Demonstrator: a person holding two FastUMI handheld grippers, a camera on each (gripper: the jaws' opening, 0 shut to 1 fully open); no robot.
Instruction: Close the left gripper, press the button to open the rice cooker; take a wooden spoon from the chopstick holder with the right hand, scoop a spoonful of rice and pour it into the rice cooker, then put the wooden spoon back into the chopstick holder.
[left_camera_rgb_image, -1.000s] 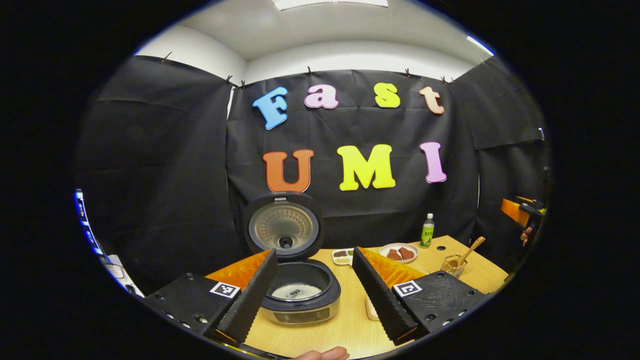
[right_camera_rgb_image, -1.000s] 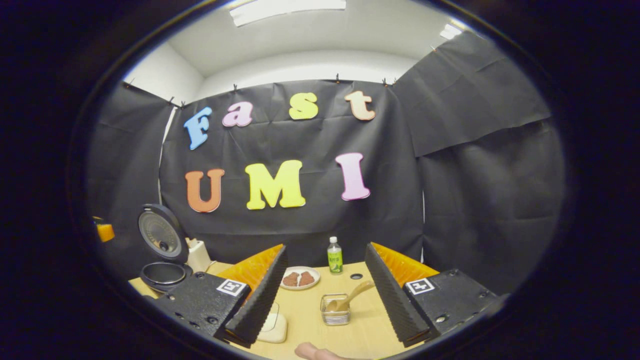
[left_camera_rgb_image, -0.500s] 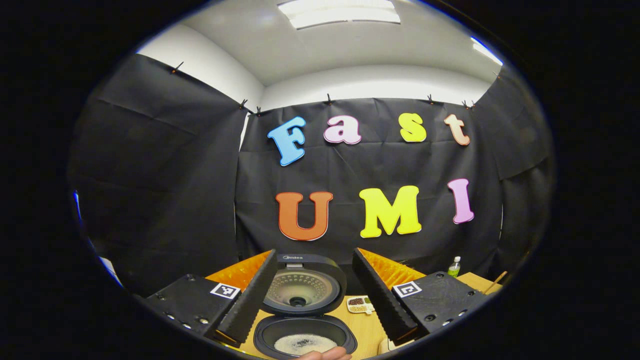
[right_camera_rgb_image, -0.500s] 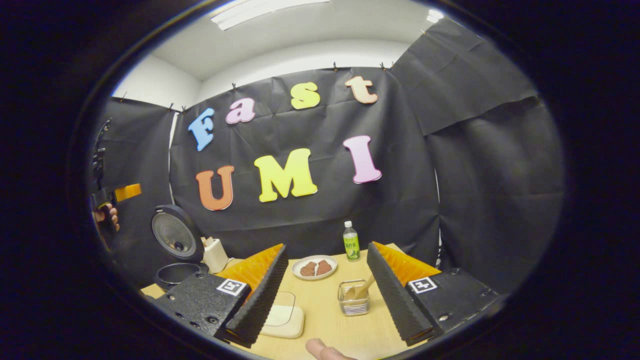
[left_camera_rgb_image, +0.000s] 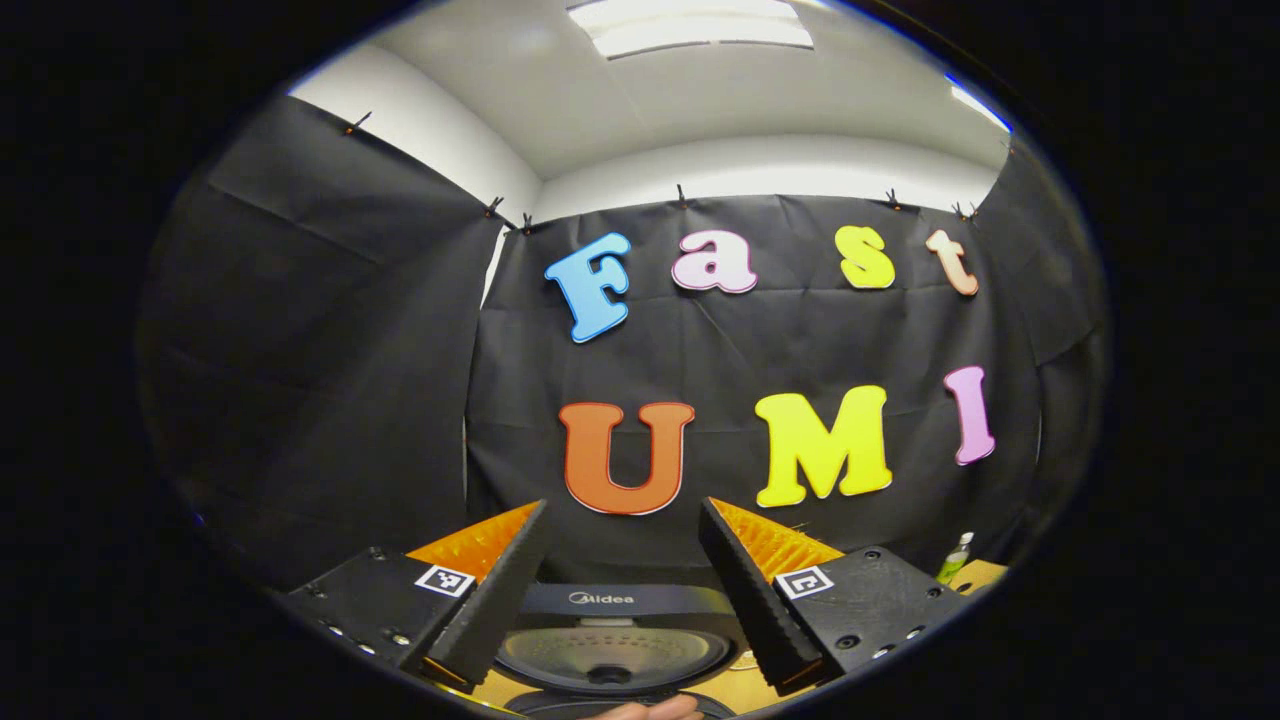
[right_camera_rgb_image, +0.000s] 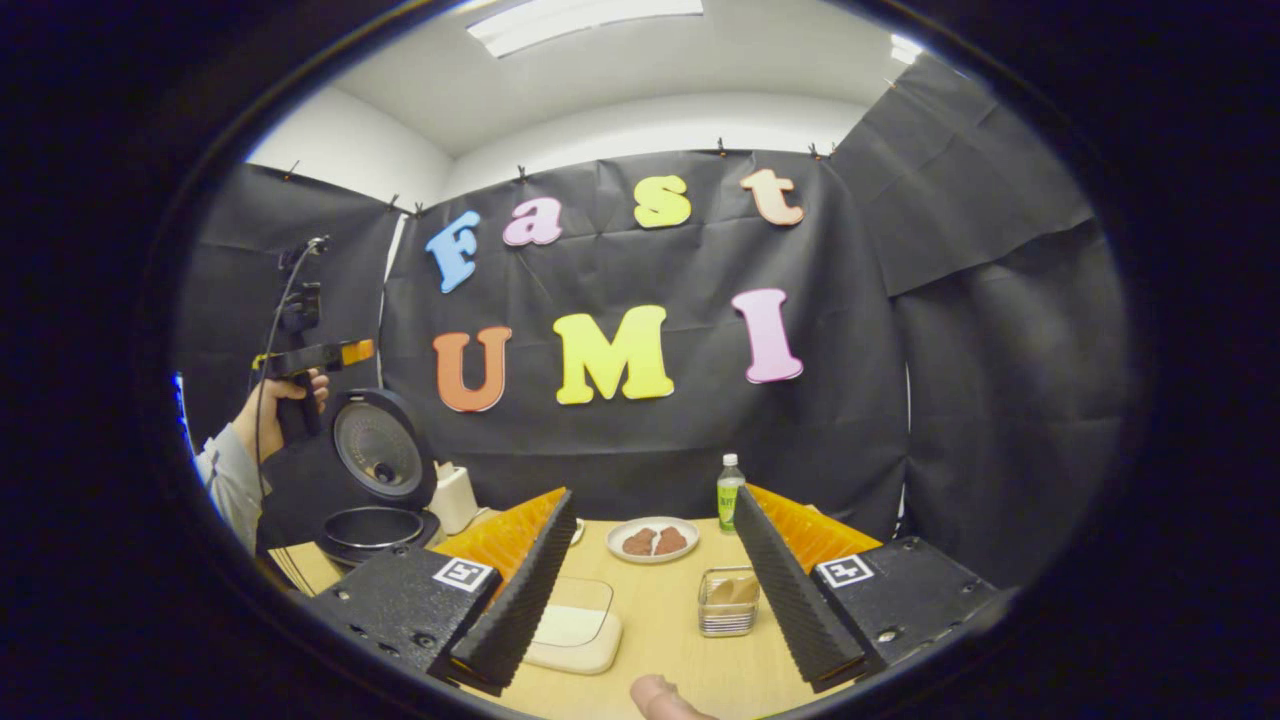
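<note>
The black rice cooker (right_camera_rgb_image: 375, 500) stands at the table's left end with its lid (right_camera_rgb_image: 383, 458) up; the lid's inside (left_camera_rgb_image: 610, 645) shows low between my left fingers. My left gripper (left_camera_rgb_image: 622, 505) is open and empty, held high above the cooker. A hand holds that left gripper (right_camera_rgb_image: 312, 356) up by the lid. My right gripper (right_camera_rgb_image: 652, 497) is open and empty over the table. The wooden spoon (right_camera_rgb_image: 735, 589) rests in the wire chopstick holder (right_camera_rgb_image: 727, 607), just left of my right finger.
A pale lidded box (right_camera_rgb_image: 575, 625) lies by my right gripper's left finger. A plate of brown food (right_camera_rgb_image: 653, 540) and a green bottle (right_camera_rgb_image: 730, 493) stand farther back on the wooden table (right_camera_rgb_image: 660, 650). A white item (right_camera_rgb_image: 455, 497) sits behind the cooker.
The left gripper rose and tilted up, so the cooker dropped to the bottom of its view. The right gripper drew back and turned left; the raised left hand now shows there.
</note>
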